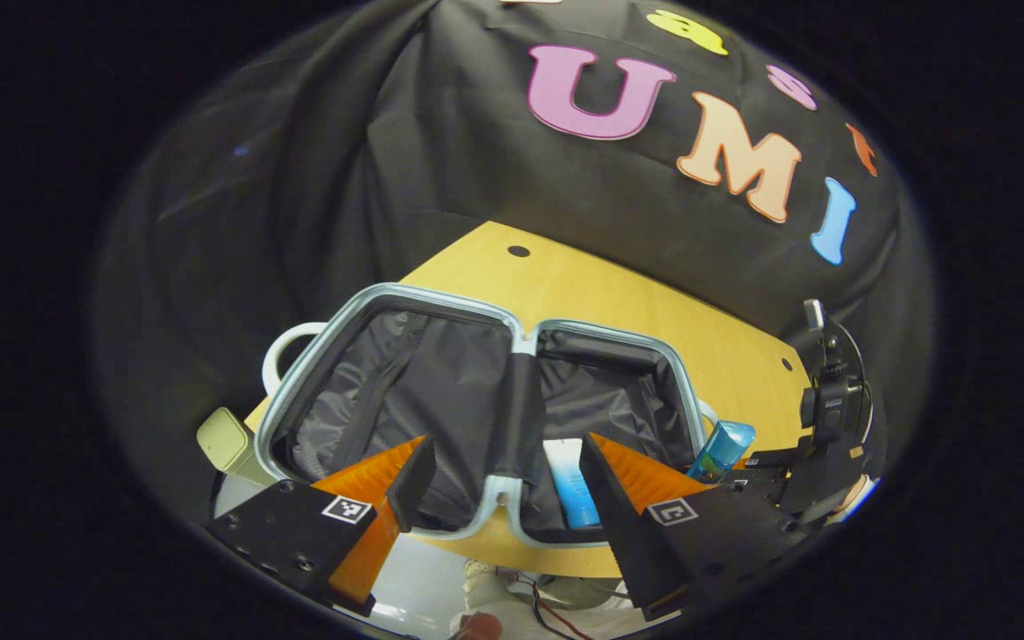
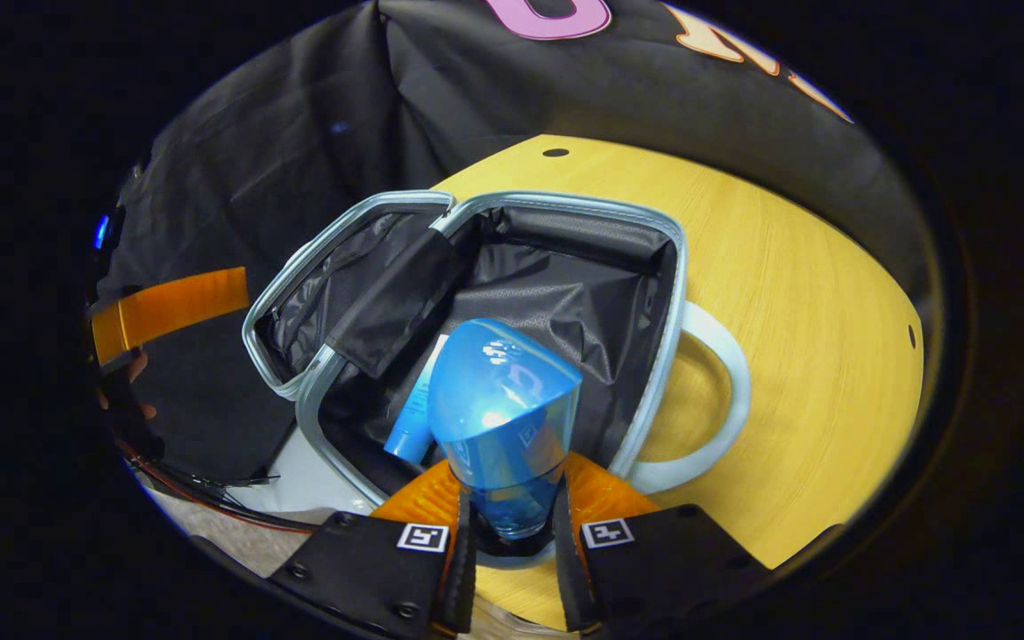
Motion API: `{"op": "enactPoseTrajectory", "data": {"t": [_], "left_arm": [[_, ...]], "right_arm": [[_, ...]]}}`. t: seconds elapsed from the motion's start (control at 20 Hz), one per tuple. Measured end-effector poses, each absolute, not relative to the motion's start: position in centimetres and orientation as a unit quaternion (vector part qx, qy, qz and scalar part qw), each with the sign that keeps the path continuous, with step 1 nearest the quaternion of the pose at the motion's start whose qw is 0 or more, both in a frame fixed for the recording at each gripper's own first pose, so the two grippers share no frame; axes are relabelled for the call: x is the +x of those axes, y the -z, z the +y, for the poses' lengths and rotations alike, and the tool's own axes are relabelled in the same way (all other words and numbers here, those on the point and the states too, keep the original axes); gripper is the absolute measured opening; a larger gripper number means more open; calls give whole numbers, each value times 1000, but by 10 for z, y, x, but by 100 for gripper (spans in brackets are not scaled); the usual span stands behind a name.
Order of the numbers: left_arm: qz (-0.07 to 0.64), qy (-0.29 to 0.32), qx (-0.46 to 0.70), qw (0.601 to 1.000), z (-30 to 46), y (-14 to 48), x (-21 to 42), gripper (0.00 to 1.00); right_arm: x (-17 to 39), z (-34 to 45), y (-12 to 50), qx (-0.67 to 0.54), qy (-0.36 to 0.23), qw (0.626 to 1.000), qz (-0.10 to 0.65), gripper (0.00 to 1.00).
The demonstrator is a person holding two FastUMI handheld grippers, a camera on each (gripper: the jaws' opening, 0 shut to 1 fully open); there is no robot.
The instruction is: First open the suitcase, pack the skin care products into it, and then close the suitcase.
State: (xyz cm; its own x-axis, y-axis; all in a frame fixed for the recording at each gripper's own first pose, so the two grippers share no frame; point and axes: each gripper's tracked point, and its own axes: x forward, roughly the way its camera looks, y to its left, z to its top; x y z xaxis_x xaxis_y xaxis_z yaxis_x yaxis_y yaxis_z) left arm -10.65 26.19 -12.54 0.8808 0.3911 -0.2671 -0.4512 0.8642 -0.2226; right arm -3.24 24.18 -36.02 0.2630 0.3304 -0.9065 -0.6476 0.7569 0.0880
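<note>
Your right gripper [image 2: 509, 524] is clamping the blue bottle [image 2: 503, 418] at the bottom centre of the right gripper view, above the open suitcase [image 2: 512, 293], where a blue-and-white tube [image 2: 412, 427] is lying. Your left gripper [image 1: 505, 484] is hanging released at the lower centre of its view, over the suitcase on the wooden table [image 2: 796, 356].

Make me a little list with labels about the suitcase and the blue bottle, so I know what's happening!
suitcase: open, lying flat on the yellow table
inside: one blue-and-white tube
blue bottle: held over the open suitcase
right gripper: fingers shut on the blue bottle
left gripper: open, holding nothing
packing: not finished
</note>
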Motion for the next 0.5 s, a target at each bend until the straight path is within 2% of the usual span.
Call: {"op": "enactPoseTrajectory", "data": {"t": [0.05,0.1,0.15,0.35,0.4,0.5], "left_arm": [[106,-225,-148,957,269,127,-108,99],[107,-231,-157,954,275,127,-114,96],[105,-236,-163,952,280,126,-119,96],[99,-266,-172,943,309,124,-139,96],[100,-273,-174,941,316,124,-146,96],[101,-287,-173,937,332,128,-153,96]], "right_arm": [[-32,242,361,-153,-311,778,525,38],[-32,242,364,-153,-309,775,529,37],[-32,242,366,-156,-306,773,533,40],[-34,248,379,-176,-299,768,538,40],[-35,250,380,-176,-298,769,538,45],[-33,252,375,-170,-296,773,535,43]]}}
